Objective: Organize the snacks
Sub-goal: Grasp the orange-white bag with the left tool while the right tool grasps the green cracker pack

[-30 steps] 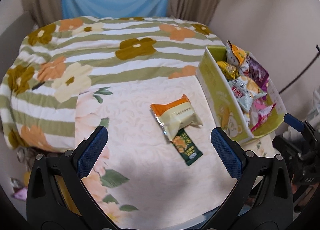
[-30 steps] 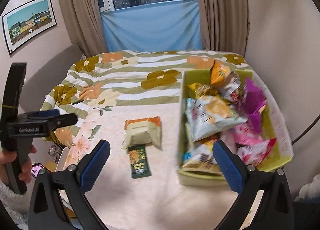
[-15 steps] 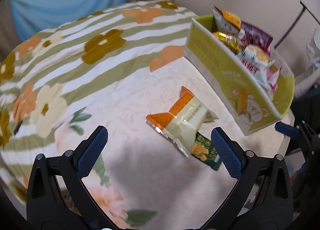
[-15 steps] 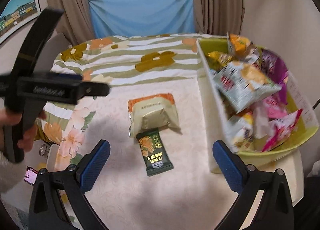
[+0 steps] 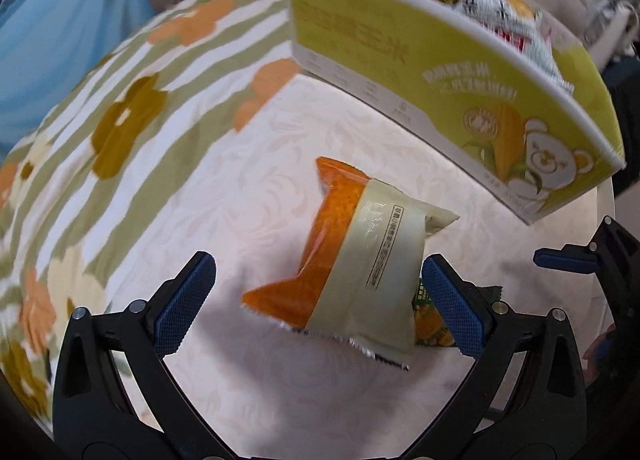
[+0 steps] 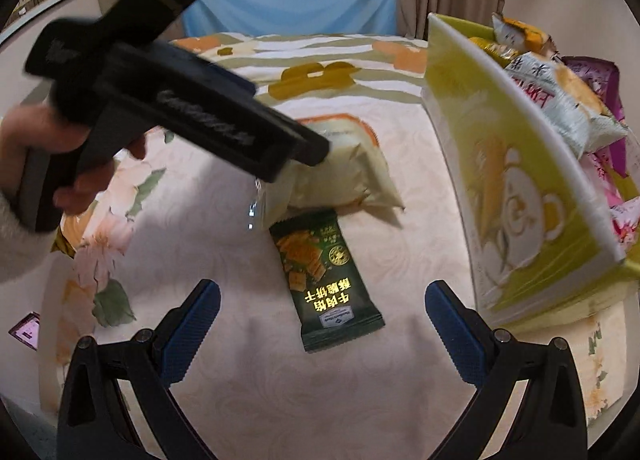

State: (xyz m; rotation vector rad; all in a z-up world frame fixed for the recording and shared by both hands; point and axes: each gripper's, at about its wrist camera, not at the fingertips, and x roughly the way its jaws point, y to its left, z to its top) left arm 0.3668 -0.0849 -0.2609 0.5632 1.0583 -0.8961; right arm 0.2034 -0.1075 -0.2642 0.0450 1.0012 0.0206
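An orange-and-cream snack packet [image 5: 352, 260] lies on the pale tablecloth, its end over a dark green cracker packet [image 5: 430, 320]. My left gripper [image 5: 318, 302] is open, low over the cream packet, jaws either side of it. In the right wrist view the green packet [image 6: 324, 280] lies just ahead of my open right gripper [image 6: 322, 326], and the cream packet [image 6: 340, 176] is partly hidden behind the left gripper's body [image 6: 192, 116]. A yellow-green box [image 6: 520, 196] full of snack bags stands to the right.
The box wall [image 5: 440, 72] rises close behind the cream packet. A flowered, striped cloth [image 5: 120, 108] covers the far part of the table. The right gripper's tip [image 5: 568, 260] shows at the right edge. A phone [image 6: 26, 330] lies below the table's left edge.
Both grippers have moved forward and down toward the two packets. The left gripper now straddles the cream packet; the right one is close over the green packet. Both stay open.
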